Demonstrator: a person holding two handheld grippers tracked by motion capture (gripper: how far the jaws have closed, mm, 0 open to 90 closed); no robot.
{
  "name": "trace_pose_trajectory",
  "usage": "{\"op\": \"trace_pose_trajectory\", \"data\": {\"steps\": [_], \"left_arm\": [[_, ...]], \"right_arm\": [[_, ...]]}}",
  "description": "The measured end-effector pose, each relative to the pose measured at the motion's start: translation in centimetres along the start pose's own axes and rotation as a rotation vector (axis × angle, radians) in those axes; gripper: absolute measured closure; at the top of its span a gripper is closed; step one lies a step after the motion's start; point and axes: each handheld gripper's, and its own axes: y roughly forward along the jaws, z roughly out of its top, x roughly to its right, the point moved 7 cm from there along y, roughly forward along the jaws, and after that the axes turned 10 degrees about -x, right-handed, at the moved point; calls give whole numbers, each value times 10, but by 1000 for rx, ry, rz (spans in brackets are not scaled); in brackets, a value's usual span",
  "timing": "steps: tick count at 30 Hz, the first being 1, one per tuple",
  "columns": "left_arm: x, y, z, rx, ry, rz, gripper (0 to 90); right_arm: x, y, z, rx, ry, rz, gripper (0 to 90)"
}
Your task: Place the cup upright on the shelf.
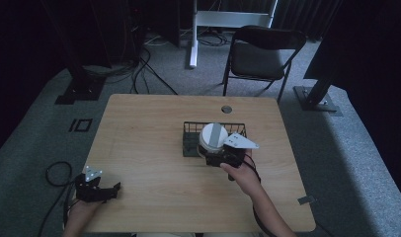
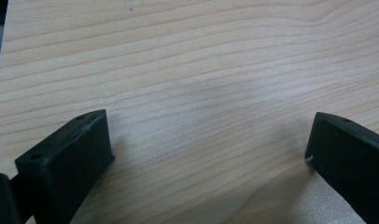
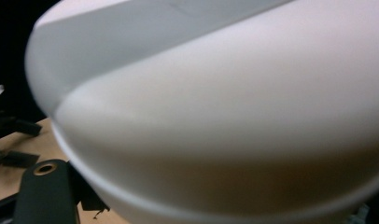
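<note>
A white bowl (image 1: pixel 212 136) hangs tilted over the black wire basket (image 1: pixel 188 124) at the middle of the wooden table (image 1: pixel 144 148). My right gripper (image 1: pixel 214 152) is shut on the bowl's near rim. In the right gripper view the bowl (image 3: pixel 225 116) is pressed close to the camera, with one black finger (image 3: pixel 45 191) under its left edge and the other finger hidden. My left gripper (image 1: pixel 115 189) rests near the table's front left corner. It (image 2: pixel 208 135) stands open over bare wood with nothing between its fingers.
A round cable hole (image 1: pixel 226 109) sits near the table's far edge. Behind the table stands a dark folding chair (image 1: pixel 262 54). Stand bases (image 1: pixel 80 91) and cables (image 1: pixel 58 173) lie on the grey carpet to the left.
</note>
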Motion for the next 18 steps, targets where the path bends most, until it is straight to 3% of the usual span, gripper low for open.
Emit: {"op": "trace_pose_trajectory", "data": {"steps": [5,9,18], "left_arm": [[0,0,0,0,0,0,5],[0,0,0,-2,2,0,6],[0,0,0,-1,1,0,5]], "right_arm": [[7,0,11,13,8,-34,173],[20,5,26,23,37,-89,176],[37,17,32,-7,69,-185,178]]}}
